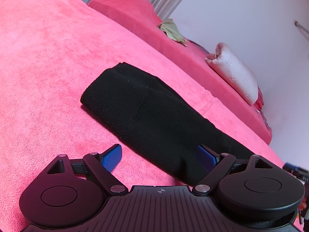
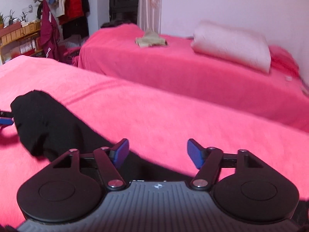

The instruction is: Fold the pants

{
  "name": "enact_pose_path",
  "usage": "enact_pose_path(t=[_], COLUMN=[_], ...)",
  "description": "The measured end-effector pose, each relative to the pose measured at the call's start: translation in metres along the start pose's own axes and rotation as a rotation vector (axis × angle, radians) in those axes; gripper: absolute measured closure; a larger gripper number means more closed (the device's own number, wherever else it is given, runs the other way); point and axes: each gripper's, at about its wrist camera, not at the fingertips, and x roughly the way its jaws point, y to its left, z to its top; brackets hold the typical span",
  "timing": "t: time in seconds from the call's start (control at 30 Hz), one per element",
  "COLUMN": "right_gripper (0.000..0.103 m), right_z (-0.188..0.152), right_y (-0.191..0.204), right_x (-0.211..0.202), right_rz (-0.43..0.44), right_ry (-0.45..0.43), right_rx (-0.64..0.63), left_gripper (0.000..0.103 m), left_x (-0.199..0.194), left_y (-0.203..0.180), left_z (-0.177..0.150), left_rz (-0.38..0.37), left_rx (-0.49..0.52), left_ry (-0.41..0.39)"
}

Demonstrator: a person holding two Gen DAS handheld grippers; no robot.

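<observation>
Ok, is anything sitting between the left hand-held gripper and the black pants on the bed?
Nothing visible. The left hand-held gripper is open right at the pants, which lie folded on the pink bedspread; only bare cover around them.

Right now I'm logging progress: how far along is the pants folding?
Mostly done, it seems: the black pants lie in a compact folded bundle on the pink bed cover. Nothing is in hand; left tongs and right tongs are open. Perhaps only a final tidy remains.
</observation>
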Motion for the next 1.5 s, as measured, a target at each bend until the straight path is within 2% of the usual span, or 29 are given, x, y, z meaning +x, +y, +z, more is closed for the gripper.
enact_pose_path(t=[0.07, 0.17, 0.27, 0.33, 0.4, 0.43, 0.5, 0.57, 0.6, 0.63, 0.67, 0.7, 0.77, 0.8, 0.87, 0.97, 1.03, 1.1, 1.27, 1.33, 1.43, 1.5], right_gripper=[0.037, 0.037, 0.037, 0.041, 0.081, 0.094, 0.095, 0.089, 0.084, 0.063, 0.036, 0.03, 0.029, 0.029, 0.029, 0.029, 0.03, 0.03, 0.031, 0.032, 0.032, 0.03], right_z=[-0.011, -0.018, -0.024, -0.031, -0.036, -0.035, -0.028, -0.026, -0.029, -0.035, -0.043, -0.051, -0.063, -0.065, -0.062, -0.049, -0.042, -0.032, -0.022, -0.02, -0.02, -0.024], right_y=[-0.001, 0.001, -0.004, 0.0, 0.004, 0.001, -0.019, -0.037, -0.045, -0.051, -0.055, -0.052, -0.031, -0.015, 0.027, 0.093, 0.127, 0.151, 0.17, 0.169, 0.149, 0.149], right_x=[-0.001, 0.004, 0.013, 0.022, 0.025, 0.022, 0.01, -0.008, -0.021, -0.033, -0.043, -0.052, -0.057, -0.056, -0.045, -0.02, -0.003, 0.02, 0.07, 0.084, 0.096, 0.089], right_rz=[0.005, -0.054, -0.009, -0.002, -0.061, -0.098, -0.124, -0.14, -0.086, 0.0, 0.106, 0.205, 0.354, 0.39, 0.431, 0.502, 0.516, 0.526, 0.525, 0.522, 0.58, 0.645], right_ry=[0.008, 0.015, 0.014, 0.057, 0.066, 0.042, -0.003, -0.029, -0.033, -0.029, -0.027, -0.028, -0.004, 0.02, 0.063, 0.113, 0.106, 0.104, 0.09, 0.063, 0.049, 0.062], right_rx=[-0.013, -0.023, 0.039, 0.022, -0.013, 0.001, 0.15, 0.268, 0.334, 0.41, 0.484, 0.537, 0.552, 0.511, 0.364, 0.135, 0.011, -0.056, -0.071, -0.026, 0.117, 0.135], left_gripper=[0.0, 0.0, 0.0, 0.0, 0.0, 0.0, 0.0, 0.0, 0.0, 0.0, 0.0, 0.0, 0.0, 0.0, 0.0, 0.0, 0.0, 0.0, 0.0, 0.0, 0.0, 0.0], left_x=[0.0, 0.0, 0.001, 0.001, 0.002, 0.002, 0.004, 0.007, 0.009, 0.012, 0.016, 0.019, 0.023, 0.024, 0.02, 0.004, -0.003, 0.002, 0.036, 0.036, 0.023, 0.008], left_y=[0.0, 0.001, 0.0, -0.001, -0.003, -0.004, -0.006, -0.008, -0.008, -0.008, -0.008, -0.009, -0.012, -0.012, -0.011, -0.01, -0.012, -0.017, -0.023, -0.025, -0.022, -0.013], left_z=[0.0, 0.0, 0.0, 0.0, 0.0, 0.001, 0.005, 0.011, 0.015, 0.018, 0.022, 0.026, 0.033, 0.036, 0.039, 0.04, 0.043, 0.05, 0.064, 0.063, 0.056, 0.048], left_rz=[-0.001, -0.002, 0.002, 0.008, 0.016, 0.02, 0.023, 0.023, 0.023, 0.021, 0.022, 0.03, 0.049, 0.053, 0.042, -0.017, -0.035, -0.027, 0.004, -0.001, -0.005, 0.013], left_rx=[-0.004, -0.01, -0.01, -0.003, 0.006, 0.011, 0.008, -0.006, -0.015, -0.022, -0.022, -0.021, -0.023, -0.037, -0.085, -0.14, -0.147, -0.117, -0.094, -0.082, -0.048, -0.019], left_ry=[-0.002, -0.004, -0.007, -0.007, -0.004, -0.001, 0.006, 0.011, 0.017, 0.025, 0.032, 0.037, 0.057, 0.066, 0.075, 0.061, 0.047, 0.051, 0.065, 0.052, 0.068, 0.062])
